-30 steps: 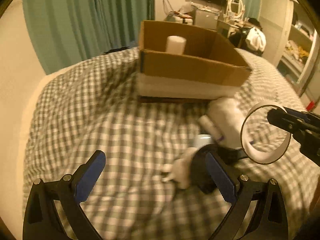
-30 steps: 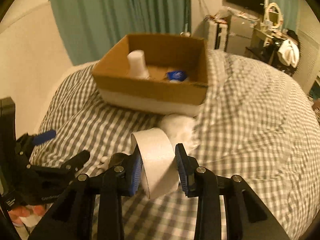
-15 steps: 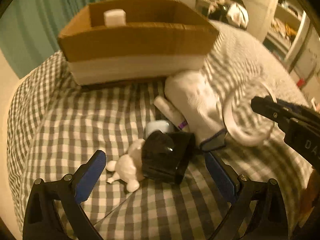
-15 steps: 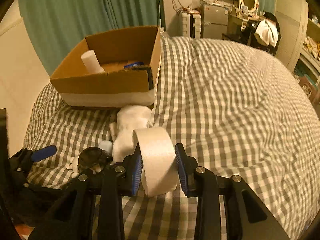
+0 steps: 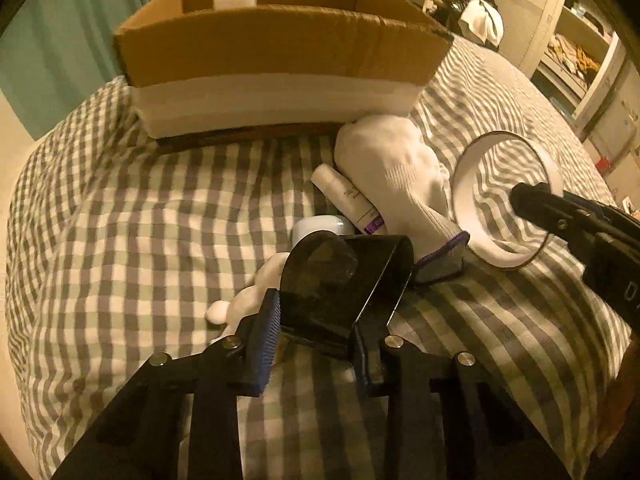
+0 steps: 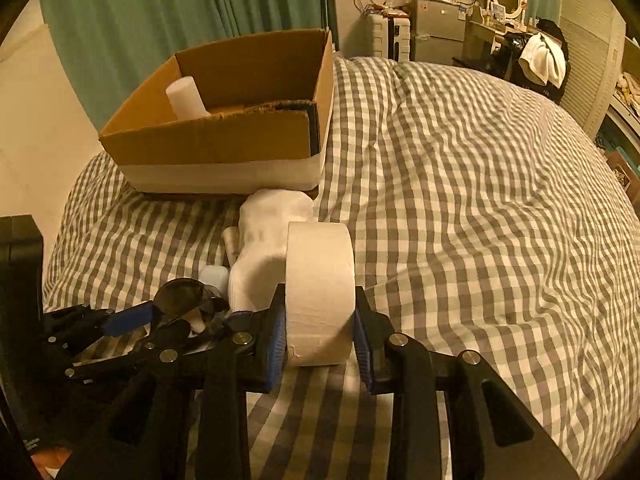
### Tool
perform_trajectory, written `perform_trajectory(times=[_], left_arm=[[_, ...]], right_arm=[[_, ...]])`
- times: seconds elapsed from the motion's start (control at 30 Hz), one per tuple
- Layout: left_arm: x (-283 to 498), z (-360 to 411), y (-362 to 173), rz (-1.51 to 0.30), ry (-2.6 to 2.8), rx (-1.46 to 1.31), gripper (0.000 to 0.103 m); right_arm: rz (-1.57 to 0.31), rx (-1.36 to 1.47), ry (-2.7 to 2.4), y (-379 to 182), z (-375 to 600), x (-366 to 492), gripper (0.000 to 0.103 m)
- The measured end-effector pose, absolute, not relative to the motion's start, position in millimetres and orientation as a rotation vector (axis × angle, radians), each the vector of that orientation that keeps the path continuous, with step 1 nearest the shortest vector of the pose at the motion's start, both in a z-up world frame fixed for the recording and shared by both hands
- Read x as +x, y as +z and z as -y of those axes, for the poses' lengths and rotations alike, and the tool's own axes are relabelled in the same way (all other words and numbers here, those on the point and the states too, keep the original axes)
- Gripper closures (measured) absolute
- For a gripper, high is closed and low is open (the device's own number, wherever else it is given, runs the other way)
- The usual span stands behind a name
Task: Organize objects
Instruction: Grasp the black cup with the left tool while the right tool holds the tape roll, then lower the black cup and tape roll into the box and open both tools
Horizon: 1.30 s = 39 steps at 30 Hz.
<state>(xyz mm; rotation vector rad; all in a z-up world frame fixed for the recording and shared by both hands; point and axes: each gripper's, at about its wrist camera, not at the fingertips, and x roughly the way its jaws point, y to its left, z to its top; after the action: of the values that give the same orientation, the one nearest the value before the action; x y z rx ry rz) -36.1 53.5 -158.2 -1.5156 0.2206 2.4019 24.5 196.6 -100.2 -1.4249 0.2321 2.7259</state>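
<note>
My left gripper (image 5: 316, 332) is shut on a black glossy folded object (image 5: 344, 280) lying on the checked bed. My right gripper (image 6: 320, 332) is shut on a white tape roll (image 6: 320, 292), which also shows in the left wrist view (image 5: 504, 200). A white sock (image 5: 400, 176), a white tube with a purple end (image 5: 348, 200), a small white case (image 5: 320, 226) and a small white figure (image 5: 248, 300) lie in a cluster beside the black object. An open cardboard box (image 5: 276, 44) stands behind them, with a white cylinder (image 6: 186, 98) inside.
The checked bedcover (image 6: 480, 200) stretches wide to the right. Green curtains (image 6: 180, 12) hang behind the box. Furniture and shelves (image 6: 460, 28) stand at the far right beyond the bed.
My left gripper has moved forward and closed on the black object. My right gripper still holds the tape roll and has come lower, near the sock.
</note>
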Motion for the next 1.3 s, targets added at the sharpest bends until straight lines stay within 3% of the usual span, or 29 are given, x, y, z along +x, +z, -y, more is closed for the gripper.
perform_trajectory(times=[0.3, 0.37, 0.4, 0.9, 1.3], left_arm=[[-24, -30, -133, -0.127, 2.436, -1.475, 0.073], [-23, -28, -125, -0.119, 2.451, -1.457, 0.088], [-22, -25, -121, -0.107, 2.457, -1.452, 0.089], [-2, -5, -76, -0.106, 2.554, -1.340, 0.091], [-29, 7, 6, -0.161, 2.653, -1.162, 0.091]], right_arm=[[-0.253, -1.341, 2.784, -70, -192, 42, 0.074], [-0.253, -1.339, 2.789, -67, -188, 45, 0.074], [-0.247, -1.339, 2.793, -66, -185, 46, 0.074], [-0.187, -1.319, 2.865, -43, -154, 70, 0.074], [0.014, -1.168, 2.962, 34, -139, 62, 0.074]])
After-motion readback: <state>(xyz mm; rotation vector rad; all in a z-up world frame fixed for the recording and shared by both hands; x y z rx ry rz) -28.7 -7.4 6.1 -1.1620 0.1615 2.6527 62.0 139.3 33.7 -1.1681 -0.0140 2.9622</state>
